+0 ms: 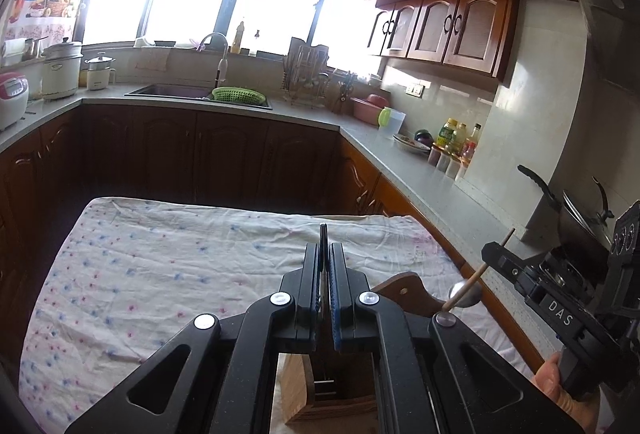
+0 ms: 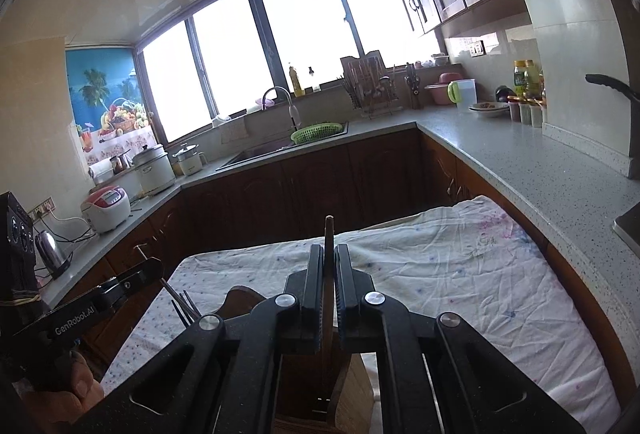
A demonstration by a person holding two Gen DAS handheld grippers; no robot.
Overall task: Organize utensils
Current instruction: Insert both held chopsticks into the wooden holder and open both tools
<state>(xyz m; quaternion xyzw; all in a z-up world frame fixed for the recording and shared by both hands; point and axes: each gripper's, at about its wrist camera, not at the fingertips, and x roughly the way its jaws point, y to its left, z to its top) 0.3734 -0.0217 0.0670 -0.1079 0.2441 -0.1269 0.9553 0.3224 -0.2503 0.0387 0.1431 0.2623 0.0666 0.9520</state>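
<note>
While both grippers hang over the pale wooden utensil holder (image 1: 320, 398) on the flower-printed cloth (image 1: 140, 274), each already has a utensil pinched between its pads. The left gripper (image 1: 324, 258) is closed tight on a thin metal fork (image 2: 186, 304); its flat dark handle end pokes up just past the fingertips in the left wrist view, and from the other side its tines show pointing down toward the holder. The right gripper (image 2: 329, 258) is likewise clamped on a spoon with a slim wooden handle (image 1: 476, 276): the stick rises between its jaws, and the left wrist view shows the shiny metal bowl at the lower end, beside a curved brown wooden board (image 1: 404, 286) that stands next to the holder.

As I read it, the step is dropping these two into the holder. To do it well, I would take one at a time, so the two tools don't knock together over the narrow opening. Each utensil should be brought upright with its working end centred over an open compartment, lowered until the tip is well inside the walls, and only then let go; a release from high up could bounce the piece off the rim or tip the box.

The holder sits directly beneath and slightly behind both sets of fingers, framed between the gripper arms in each wrist view, its dark compartments open upward. The fork's tines hover above its left edge, the spoon's bowl off to its right, neither yet inside.
</note>
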